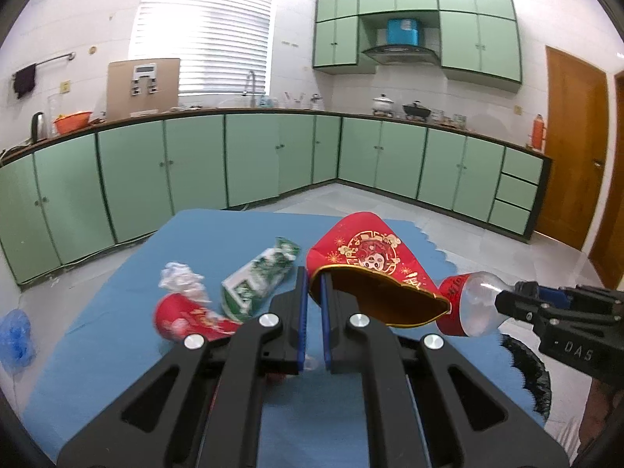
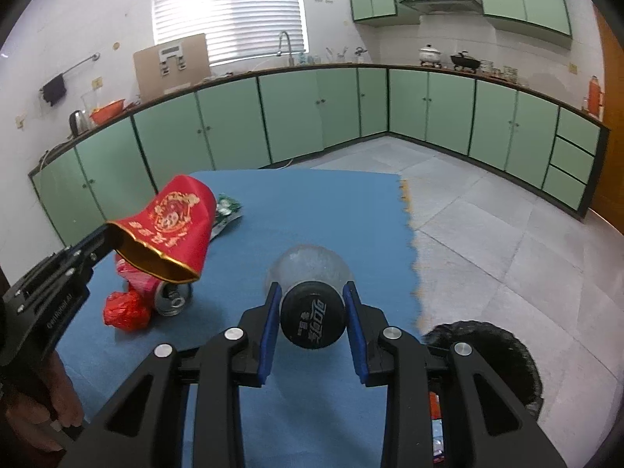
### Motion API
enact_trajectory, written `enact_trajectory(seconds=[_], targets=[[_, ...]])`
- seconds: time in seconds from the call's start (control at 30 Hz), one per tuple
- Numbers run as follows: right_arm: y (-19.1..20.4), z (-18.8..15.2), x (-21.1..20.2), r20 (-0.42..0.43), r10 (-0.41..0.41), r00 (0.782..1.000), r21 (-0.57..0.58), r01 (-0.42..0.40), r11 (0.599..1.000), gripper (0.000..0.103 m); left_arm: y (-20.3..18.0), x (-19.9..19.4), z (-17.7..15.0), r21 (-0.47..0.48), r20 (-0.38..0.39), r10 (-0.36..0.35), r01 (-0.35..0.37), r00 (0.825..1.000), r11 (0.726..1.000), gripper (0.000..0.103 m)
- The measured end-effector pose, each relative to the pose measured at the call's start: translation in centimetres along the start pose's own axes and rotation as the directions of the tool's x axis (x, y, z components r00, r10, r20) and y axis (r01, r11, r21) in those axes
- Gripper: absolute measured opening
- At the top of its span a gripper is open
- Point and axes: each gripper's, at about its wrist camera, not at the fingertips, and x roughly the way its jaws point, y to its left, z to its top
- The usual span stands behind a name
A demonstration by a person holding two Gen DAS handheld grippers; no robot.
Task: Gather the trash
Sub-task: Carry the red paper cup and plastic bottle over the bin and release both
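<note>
My left gripper (image 1: 314, 277) is shut on the gold-trimmed rim of a red cloth bag (image 1: 366, 265) and holds it open above the blue mat; the bag also shows in the right wrist view (image 2: 171, 226). My right gripper (image 2: 312, 304) is shut on the black cap of a clear plastic bottle (image 2: 308, 265) with a red label (image 1: 452, 304), held just at the bag's mouth. On the mat lie a red can (image 1: 183, 318), crumpled white paper (image 1: 181, 279), a green-white wrapper (image 1: 257, 280) and a red crumpled wrapper (image 2: 126, 310).
The blue mat (image 2: 312, 202) covers a table with a jagged right edge. A black-lined bin (image 2: 491, 358) stands at the table's right front. A blue plastic bag (image 1: 15, 335) lies on the floor at left. Green kitchen cabinets (image 1: 253, 156) line the walls.
</note>
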Motion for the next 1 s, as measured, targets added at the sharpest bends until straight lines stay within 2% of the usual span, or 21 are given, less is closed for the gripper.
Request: enact_trajectory(seconds=[0.27,0.43,0.63,0.83,0.93,0.97,1.0], targets=[[-5.5,-0.8,-2.8,0.014,-0.076,0.997,0.067,0.075,0.995,0.031,-5.9,1.0,-0.6,0.050,-0.032,-0.096,0.097,0.995,0.994,0.005],[-9.8,-1.3,-4.5,0.016,-0.145,0.989,0.113,0.143,0.983,0.031,-10.6,1.6,-1.3,0.095,-0.058,-0.167,0.172,0.984,0.981,0.005],[-14.6,-2.2,-5.5,-0.006,-0.223,0.975,0.153,0.221,0.963,0.031,-15.7,3.4,-1.9,0.118,-0.109,-0.247,0.259,0.963,0.958,0.005],[-19.4,-3.8,-4.8,-0.057,-0.272,0.961,0.202,0.278,0.939,0.032,-20.5,5.8,-3.5,0.154,-0.193,-0.307,0.338,0.932,0.929,0.006],[-21.0,-4.4,-4.1,-0.097,-0.299,0.949,0.203,0.313,0.928,0.034,-22.4,6.6,-4.5,0.171,-0.232,-0.332,0.375,0.914,0.911,0.015],[-21.4,-4.6,-4.0,-0.102,-0.314,0.944,0.198,0.329,0.923,0.042,-22.9,6.7,-4.7,0.174,-0.238,-0.340,0.384,0.910,0.907,0.031],[-21.6,-4.8,-4.1,-0.103,-0.327,0.939,0.195,0.342,0.919,0.047,-23.1,6.7,-4.9,0.176,-0.236,-0.348,0.392,0.907,0.903,0.042]])
